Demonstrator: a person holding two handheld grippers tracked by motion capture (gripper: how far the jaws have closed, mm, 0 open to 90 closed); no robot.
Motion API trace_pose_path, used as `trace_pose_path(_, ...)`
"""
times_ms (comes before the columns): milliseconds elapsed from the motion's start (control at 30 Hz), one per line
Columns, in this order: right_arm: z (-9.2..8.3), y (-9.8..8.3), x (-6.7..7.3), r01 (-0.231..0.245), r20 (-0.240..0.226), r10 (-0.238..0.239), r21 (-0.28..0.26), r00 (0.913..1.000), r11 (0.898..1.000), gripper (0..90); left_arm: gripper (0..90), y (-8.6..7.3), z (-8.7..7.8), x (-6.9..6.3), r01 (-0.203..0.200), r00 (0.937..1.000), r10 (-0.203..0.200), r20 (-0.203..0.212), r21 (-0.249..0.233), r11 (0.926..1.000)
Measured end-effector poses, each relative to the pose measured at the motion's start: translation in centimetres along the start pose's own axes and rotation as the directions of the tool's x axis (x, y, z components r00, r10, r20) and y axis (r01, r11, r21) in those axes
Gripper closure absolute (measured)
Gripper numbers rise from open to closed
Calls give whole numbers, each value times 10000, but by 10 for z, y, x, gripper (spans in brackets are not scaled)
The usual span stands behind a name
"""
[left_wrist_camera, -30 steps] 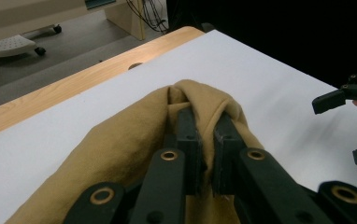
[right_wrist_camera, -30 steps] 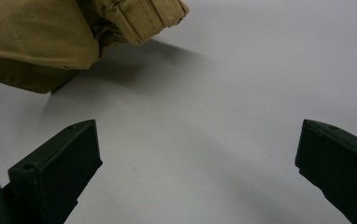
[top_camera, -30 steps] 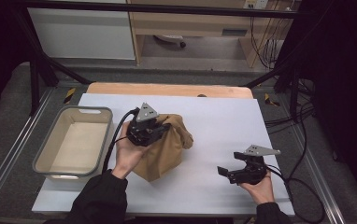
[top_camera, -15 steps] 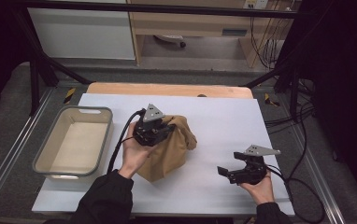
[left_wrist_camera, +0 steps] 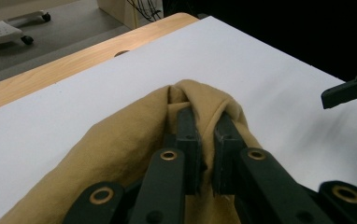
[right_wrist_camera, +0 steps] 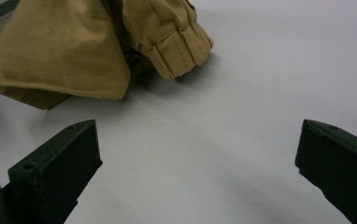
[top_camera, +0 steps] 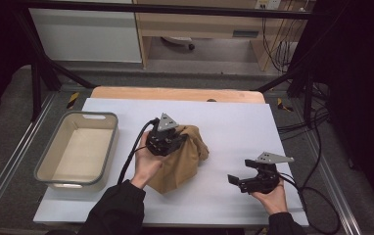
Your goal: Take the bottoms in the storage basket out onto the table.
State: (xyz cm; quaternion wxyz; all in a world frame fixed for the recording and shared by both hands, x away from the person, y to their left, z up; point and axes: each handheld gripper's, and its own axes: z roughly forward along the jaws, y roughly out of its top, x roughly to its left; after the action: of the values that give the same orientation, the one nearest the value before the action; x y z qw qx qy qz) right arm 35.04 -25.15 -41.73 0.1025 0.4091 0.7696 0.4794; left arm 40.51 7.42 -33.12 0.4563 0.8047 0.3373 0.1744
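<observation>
1. At the middle of the white table top (top_camera: 234, 122), my left gripper (left_wrist_camera: 204, 140) has its jaws pinched nearly together on a fold of the tan garment (top_camera: 182, 161). In the left gripper view the cloth is bunched up between and around both black jaws.

2. From above, the left gripper (top_camera: 168, 139) sits on top of the garment's heap, hand beneath it, cable looping off toward the near edge of the table.

3. The garment lies crumpled in a mound at table centre, part of it raised into the grip, the rest resting on the white surface. In the right gripper view a pleated cuff (right_wrist_camera: 181, 44) lies on the table at the heap's edge, with a broad flat panel of the garment beside it.

4. My right gripper (right_wrist_camera: 197, 158) stands wide, nothing between the jaws; bare white table shows in the gap. The garment is ahead of it, apart from both jaw tips.

5. In the high view the right gripper (top_camera: 253, 178) rests low near the front right of the table, well apart from the garment, jaws pointing toward it. Its jaw tip also shows at the right edge of the left gripper view.

6. Further out: a grey tub (top_camera: 43, 169) with a pale inside stands at the table's left edge, near the garment but not touching it.

7. Beyond the white sheet, a strip of wooden table edge (top_camera: 175, 93) runs along the far side.
</observation>
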Motion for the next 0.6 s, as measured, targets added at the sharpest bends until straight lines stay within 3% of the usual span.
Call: trace_pose_path(600,0,0,0,1,5,-1,15,10000,10000,6,803,-10,3,-2,-118,9998,117,140,92,9999)
